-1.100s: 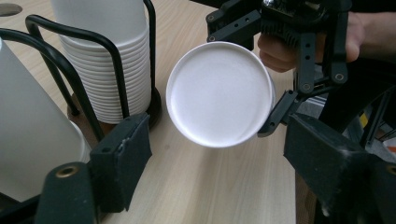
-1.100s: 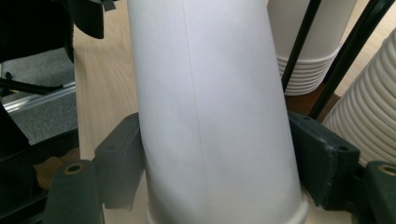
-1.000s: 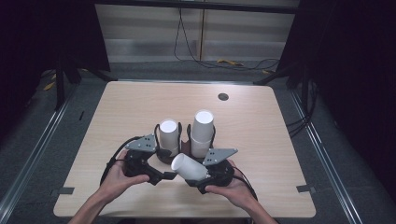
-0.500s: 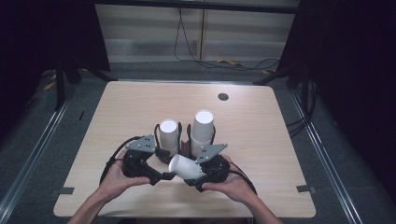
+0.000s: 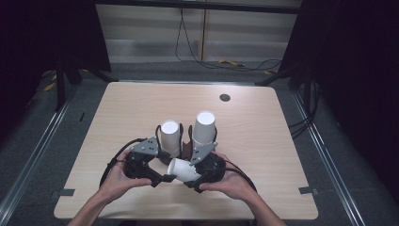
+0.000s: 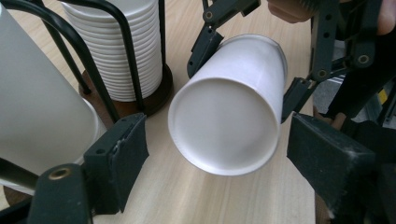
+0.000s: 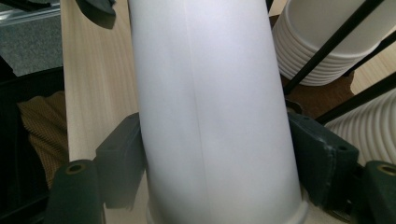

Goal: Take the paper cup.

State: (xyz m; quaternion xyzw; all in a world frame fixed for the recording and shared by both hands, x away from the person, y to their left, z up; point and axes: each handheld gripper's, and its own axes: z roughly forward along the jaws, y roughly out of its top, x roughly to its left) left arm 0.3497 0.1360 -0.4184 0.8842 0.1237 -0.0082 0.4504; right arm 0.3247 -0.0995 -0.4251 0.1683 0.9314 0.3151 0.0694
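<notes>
While the right gripper (image 5: 184, 175) clamps a white paper cup (image 5: 182, 169) lying sideways, that cup sits just in front of the two cup stacks (image 5: 170, 137) in their wire holder on the table (image 5: 263, 155); its closed bottom faces the left gripper (image 5: 165, 178), whose jaws stand apart on either side of it, not touching; both hands grip the tools.
</notes>
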